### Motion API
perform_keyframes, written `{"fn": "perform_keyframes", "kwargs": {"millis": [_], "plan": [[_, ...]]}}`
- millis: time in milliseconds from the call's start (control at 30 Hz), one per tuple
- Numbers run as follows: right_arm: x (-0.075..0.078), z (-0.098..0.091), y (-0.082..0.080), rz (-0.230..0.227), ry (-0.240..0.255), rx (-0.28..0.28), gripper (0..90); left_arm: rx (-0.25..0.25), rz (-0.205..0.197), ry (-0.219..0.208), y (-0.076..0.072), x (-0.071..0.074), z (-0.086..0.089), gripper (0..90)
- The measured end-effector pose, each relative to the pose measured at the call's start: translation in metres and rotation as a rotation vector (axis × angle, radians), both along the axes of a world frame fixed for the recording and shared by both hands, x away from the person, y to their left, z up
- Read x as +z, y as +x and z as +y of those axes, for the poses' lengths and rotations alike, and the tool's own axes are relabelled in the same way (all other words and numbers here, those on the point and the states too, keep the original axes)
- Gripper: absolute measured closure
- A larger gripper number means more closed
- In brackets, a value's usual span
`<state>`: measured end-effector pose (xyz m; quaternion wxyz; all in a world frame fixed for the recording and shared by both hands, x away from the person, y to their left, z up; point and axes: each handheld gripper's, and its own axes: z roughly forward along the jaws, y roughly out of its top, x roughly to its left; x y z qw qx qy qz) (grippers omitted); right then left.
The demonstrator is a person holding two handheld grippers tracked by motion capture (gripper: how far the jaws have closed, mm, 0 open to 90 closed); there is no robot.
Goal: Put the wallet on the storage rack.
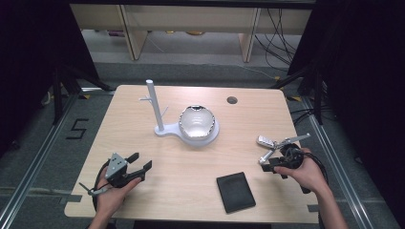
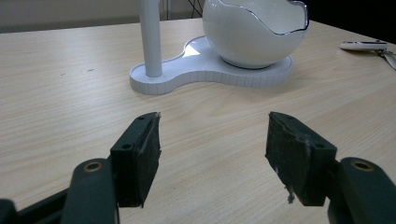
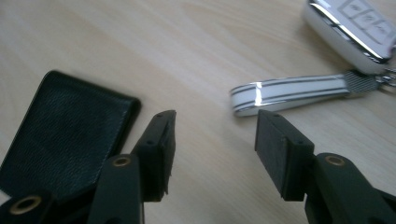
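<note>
The key fob strap, a white band with dark stripes, lies flat on the table just ahead of my right gripper, a little toward that gripper's right-hand jaw. Its long axis runs across the jaw line, nearly sideways in the right gripper view, with the looped end nearest the gap and the key fob at the far end. The jaws stand wide apart with nothing between them. I judge that a short push forward would bring the loop between the pads.

In the high view, the right gripper is far nearer to the fob than the left gripper, which rests near the front left edge, its jaws also wide and empty.

A black wallet lies flat just to the left of my right gripper, apart from the strap.

Farther off, at mid-table, a white stand carries an upright post and a glossy white bowl.

The table is pale wood grain, matt and level. Beyond it are grey floor, loose cables and pale furniture legs, with dark curtains on both sides.
</note>
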<state>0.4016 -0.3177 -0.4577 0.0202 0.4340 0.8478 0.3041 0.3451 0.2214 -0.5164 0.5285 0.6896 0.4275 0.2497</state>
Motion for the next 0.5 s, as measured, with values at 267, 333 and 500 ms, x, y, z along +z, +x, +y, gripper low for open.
{"fn": "perform_keyframes", "kwargs": {"millis": [267, 333, 500], "plan": [[0.009, 0.030, 0.003, 0.092, -0.084, 0.222, 43.7, -0.023, -0.002, 0.013, 0.003, 0.004, -0.005, 34.7], [0.008, 0.040, 0.008, 0.087, -0.116, 0.301, 42.0, -0.025, 0.000, 0.011, 0.003, 0.004, -0.005, 34.8], [0.008, 0.055, 0.015, 0.123, -0.146, 0.357, 41.8, -0.028, -0.001, 0.005, 0.000, 0.005, -0.005, 34.8]]}}
